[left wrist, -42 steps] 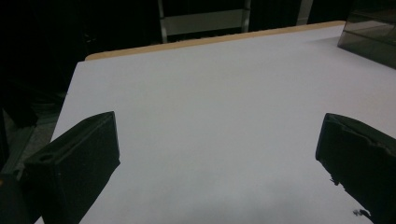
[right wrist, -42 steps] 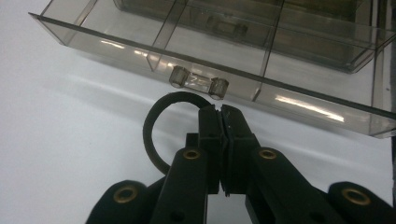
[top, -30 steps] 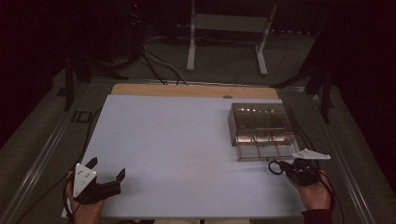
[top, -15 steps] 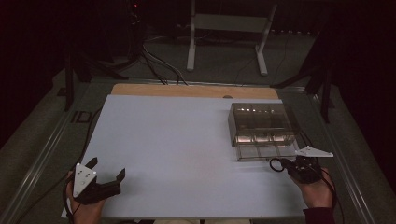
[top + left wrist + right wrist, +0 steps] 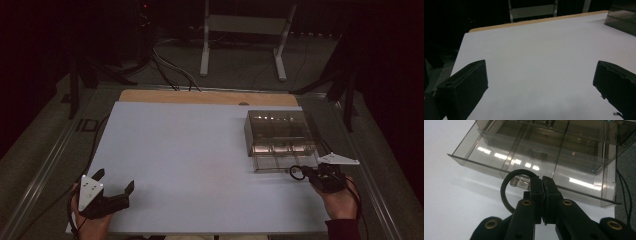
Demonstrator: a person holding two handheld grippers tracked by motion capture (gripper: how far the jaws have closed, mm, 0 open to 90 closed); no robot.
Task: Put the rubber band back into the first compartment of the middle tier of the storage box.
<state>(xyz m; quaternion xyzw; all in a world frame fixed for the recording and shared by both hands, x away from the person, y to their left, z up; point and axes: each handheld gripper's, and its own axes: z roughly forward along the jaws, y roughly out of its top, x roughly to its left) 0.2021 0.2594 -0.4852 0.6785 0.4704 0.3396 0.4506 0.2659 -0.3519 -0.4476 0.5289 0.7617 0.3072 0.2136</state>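
Black ring (image 5: 506, 187) in the right tongs (image 5: 542, 180), now nearer the drawer (image 5: 529, 157).

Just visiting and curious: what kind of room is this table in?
Probably a lab or a recording setup rather than a home. A plain white table stands in a dark room, cables trail over the floor behind it, and a person holds a gripper in each hand, the right gripper pinching a black ring beside a clear drawer box.

Black ring (image 5: 506, 192) in black right gripper (image 5: 543, 182); smoky clear drawer box (image 5: 280, 132); pale lavender-white table (image 5: 190, 165) — tan wooden far edge.
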